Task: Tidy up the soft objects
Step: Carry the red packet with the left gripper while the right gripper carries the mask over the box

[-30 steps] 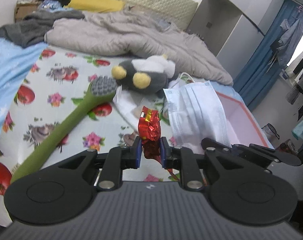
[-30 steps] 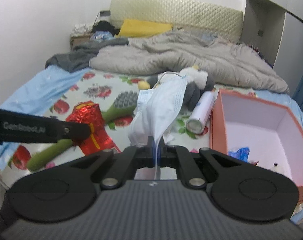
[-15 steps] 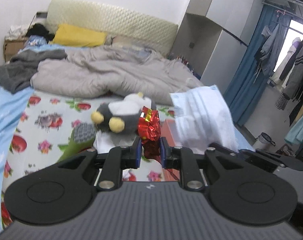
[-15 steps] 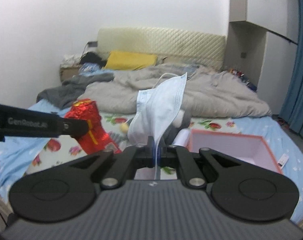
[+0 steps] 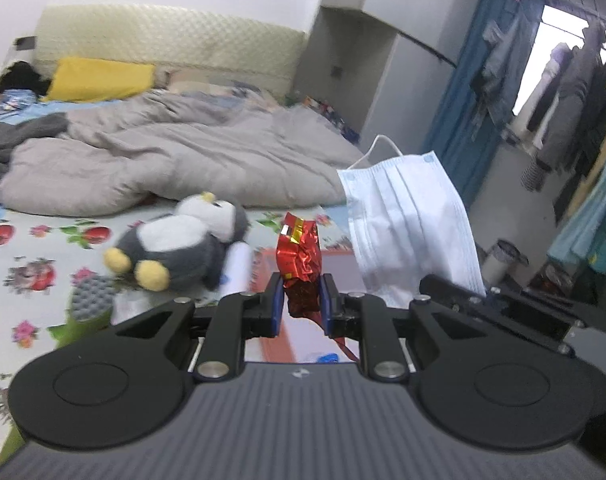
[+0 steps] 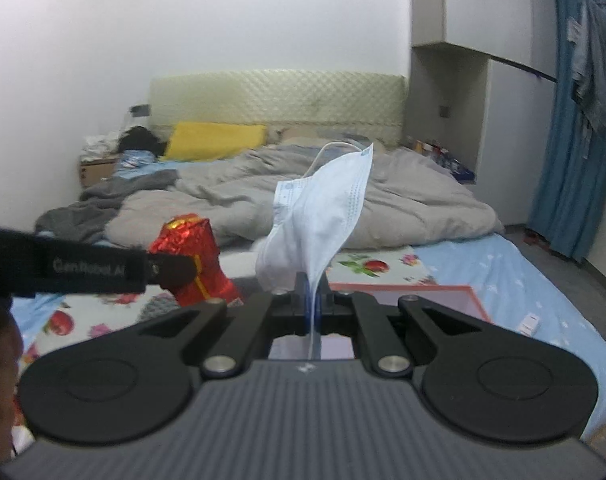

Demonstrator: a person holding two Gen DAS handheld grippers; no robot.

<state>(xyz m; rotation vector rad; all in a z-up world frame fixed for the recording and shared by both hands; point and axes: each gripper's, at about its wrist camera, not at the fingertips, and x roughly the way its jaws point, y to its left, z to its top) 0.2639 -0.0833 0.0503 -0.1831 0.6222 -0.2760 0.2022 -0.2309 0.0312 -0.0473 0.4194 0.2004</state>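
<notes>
My left gripper [image 5: 301, 300] is shut on a crinkled red foil packet [image 5: 299, 258], held upright above the bed. My right gripper [image 6: 312, 292] is shut on the lower edge of a pale blue face mask [image 6: 323, 216], which stands up from the jaws; the mask [image 5: 407, 232] also hangs at the right of the left wrist view. The foil packet [image 6: 191, 256] and the left gripper's black arm show at the left of the right wrist view. A pink open box [image 6: 419, 294] lies on the bed just beyond both grippers, partly hidden by them.
A grey and white plush penguin [image 5: 175, 244] lies on the fruit-print sheet [image 5: 35, 264], with a white tube [image 5: 237, 270] beside it and a green brush [image 5: 91, 296] in front. A grey duvet [image 5: 175, 160] covers the far bed. Blue curtains and hanging clothes stand right.
Both grippers have risen and swung right with their loads; the bed items now sit lower and further left in view, and the pink box lies under the jaws.
</notes>
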